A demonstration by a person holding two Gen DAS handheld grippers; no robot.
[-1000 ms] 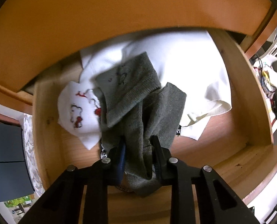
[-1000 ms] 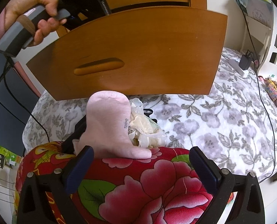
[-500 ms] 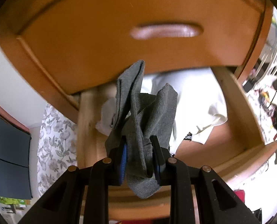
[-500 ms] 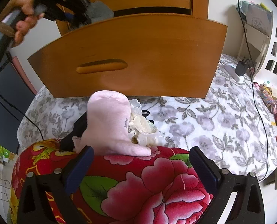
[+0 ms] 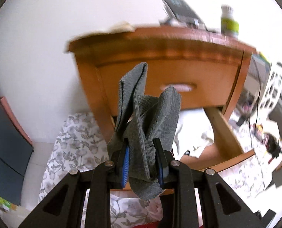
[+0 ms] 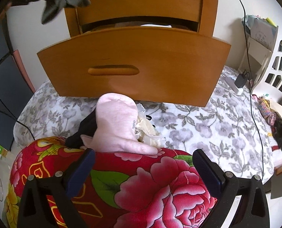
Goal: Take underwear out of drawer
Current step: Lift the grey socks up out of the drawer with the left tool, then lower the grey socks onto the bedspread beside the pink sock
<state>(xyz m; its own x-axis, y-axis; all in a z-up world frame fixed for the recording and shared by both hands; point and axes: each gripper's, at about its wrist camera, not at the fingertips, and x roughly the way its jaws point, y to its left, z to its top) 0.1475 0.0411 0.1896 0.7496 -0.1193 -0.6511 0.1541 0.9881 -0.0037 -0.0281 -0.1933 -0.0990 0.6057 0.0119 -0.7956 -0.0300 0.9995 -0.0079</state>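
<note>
No lettering anywhere is sharp enough to read: the small mark on the pink garment [image 6: 116, 125] is too tiny, the green-labelled bottle [image 5: 228, 21] on the dresser is blurred. Left gripper [image 5: 141, 163] is up high, tilted downward, clamped on the grey underwear [image 5: 146, 117], which dangles clear above the open drawer [image 6: 133, 64]. Right gripper [image 6: 141, 168] hovers over the red floral quilt [image 6: 121, 190], fingers spread wide, empty.

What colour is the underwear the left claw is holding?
Grey, a plain ribbed knit underwear garment with no print; clearest in the left wrist view.
</note>
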